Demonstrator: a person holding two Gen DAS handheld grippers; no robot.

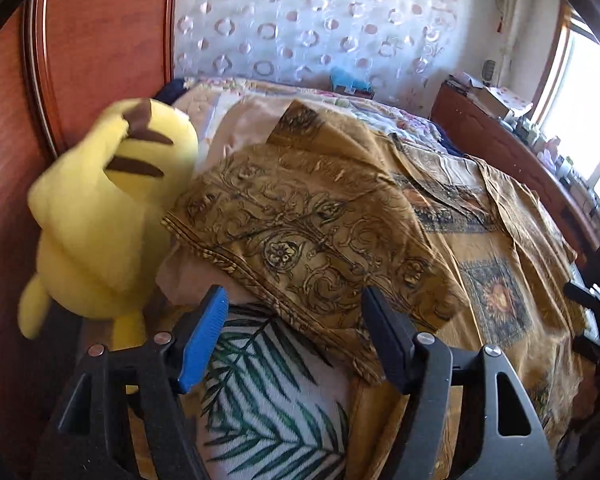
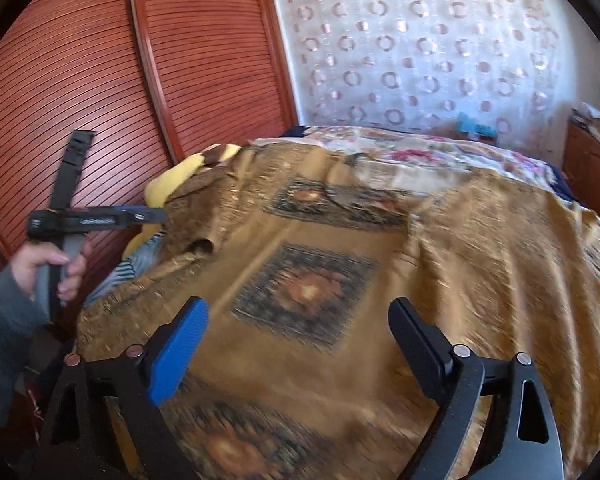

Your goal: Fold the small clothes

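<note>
The left gripper (image 1: 296, 332), black-framed with one blue-padded finger and one black, stands with its jaws spread wide and nothing between them. It hovers over a white pillow printed with green palm leaves (image 1: 268, 396), whose upper edge disappears under a turned-back flap of the golden-brown cloth with dark scrollwork and sun medallions (image 1: 312, 232). That cloth lies spread across the bed, rumpled and folded over itself near the pillow. Just beside the flap, on its left, a yellow plush toy with brown stripes (image 1: 96, 224) sits against the reddish-brown slatted wooden wardrobe door (image 1: 100, 48).

The right gripper (image 2: 296, 340), of the same make, also has its jaws spread apart and grips nothing; it hangs above the open middle of the golden-brown cloth, over a dark-bordered sun medallion. In the right wrist view the person's left hand (image 2: 48, 268), in a grey sleeve, clasps the handle of the left gripper at the cloth's left edge. Beyond the cloth lies a floral quilt (image 2: 420, 152), and behind it a white curtain with pink rings (image 2: 420, 60).
</note>
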